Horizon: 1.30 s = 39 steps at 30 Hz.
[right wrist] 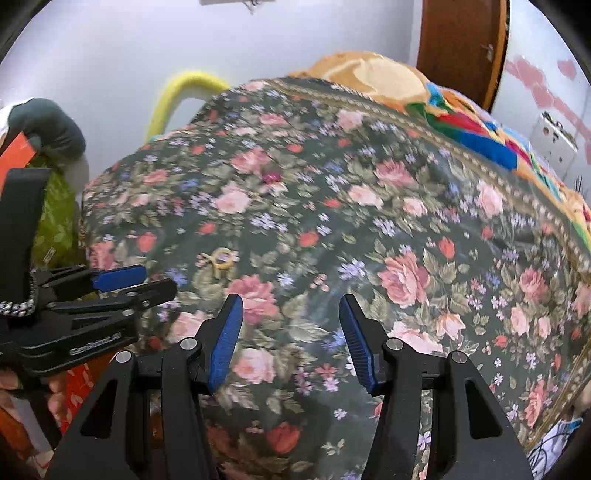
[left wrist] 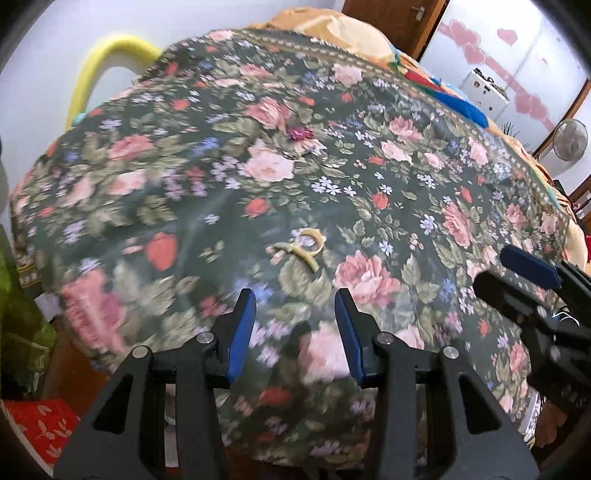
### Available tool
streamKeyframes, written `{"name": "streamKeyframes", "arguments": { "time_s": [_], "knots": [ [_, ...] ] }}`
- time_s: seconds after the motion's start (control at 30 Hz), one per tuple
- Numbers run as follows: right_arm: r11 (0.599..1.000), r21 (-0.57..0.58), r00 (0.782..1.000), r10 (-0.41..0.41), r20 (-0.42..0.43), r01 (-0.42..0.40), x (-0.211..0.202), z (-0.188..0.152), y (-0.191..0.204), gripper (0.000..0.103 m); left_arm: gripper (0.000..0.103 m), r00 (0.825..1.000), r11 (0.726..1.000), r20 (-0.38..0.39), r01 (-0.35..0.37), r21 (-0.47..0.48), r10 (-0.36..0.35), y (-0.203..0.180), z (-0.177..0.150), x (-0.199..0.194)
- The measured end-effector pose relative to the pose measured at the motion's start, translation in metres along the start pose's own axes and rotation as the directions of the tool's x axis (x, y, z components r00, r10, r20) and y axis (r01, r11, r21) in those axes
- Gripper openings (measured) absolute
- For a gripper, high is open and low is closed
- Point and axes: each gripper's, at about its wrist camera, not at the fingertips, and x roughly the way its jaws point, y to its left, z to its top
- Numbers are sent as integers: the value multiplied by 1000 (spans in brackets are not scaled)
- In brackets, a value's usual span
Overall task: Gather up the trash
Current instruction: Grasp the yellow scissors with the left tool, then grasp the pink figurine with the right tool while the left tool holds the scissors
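Note:
A dark floral bedspread [left wrist: 369, 206] covers the bed. On it lies a curled pale yellow scrap [left wrist: 303, 248], just ahead of my left gripper [left wrist: 294, 298], which is open with nothing between its blue pads. Farther back sits a crumpled magenta wrapper [left wrist: 300, 133]. In the right wrist view, my right gripper [right wrist: 291, 301] is open and empty over the bedspread [right wrist: 369, 229]. There the yellow scrap [right wrist: 218, 258] is ahead to the left and the magenta wrapper [right wrist: 271, 178] is farther off. The left gripper [right wrist: 140, 280] shows at the left edge; the right gripper [left wrist: 532, 267] shows at the right edge of the left wrist view.
A yellow foam tube [left wrist: 107, 55] arches against the white wall behind the bed. A green bag [left wrist: 22, 325] and a red patterned item [left wrist: 40, 424] sit below the bed's left edge. An orange pillow [left wrist: 354, 29], a bright blanket [left wrist: 458, 103], a wooden door [left wrist: 399, 18] and a fan [left wrist: 570, 140] lie beyond.

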Motion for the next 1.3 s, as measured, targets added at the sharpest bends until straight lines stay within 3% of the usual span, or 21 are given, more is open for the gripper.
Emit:
{"name": "streamKeyframes", "arguments": {
  "time_s": [0.23,0.43,0.47,0.5,0.57,0.8,0.97,1.13,1.3],
  "knots": [
    [1000,17,1000,-3,-17,3,19,5,-14,51,43,1000,1000,-19,-13,7,13,-10,18,38],
    [1000,26,1000,-2,-8,2,30,16,-21,51,43,997,997,30,-70,42,69,-18,24,51],
    [1000,27,1000,0,-8,0,32,19,-21,51,39,996,996,42,-79,46,78,-18,23,52],
    [1000,27,1000,2,-7,-1,33,21,-22,51,28,994,995,58,-93,47,90,-18,23,52],
    [1000,21,1000,5,-4,-5,37,26,-21,51,29,992,993,80,-99,59,95,-16,20,52],
    [999,2,999,52,-4,-52,59,53,-13,51,28,991,996,117,-76,53,70,0,20,40],
    [994,23,994,104,-17,-104,89,83,-4,50,28,980,996,183,-85,4,82,23,32,16],
    [994,27,994,105,-31,-104,124,110,6,50,28,961,994,255,-102,-32,107,44,46,-7],
    [993,44,993,112,-42,-110,154,126,13,50,28,956,993,272,-99,-58,111,61,52,-12]
  ]
}}
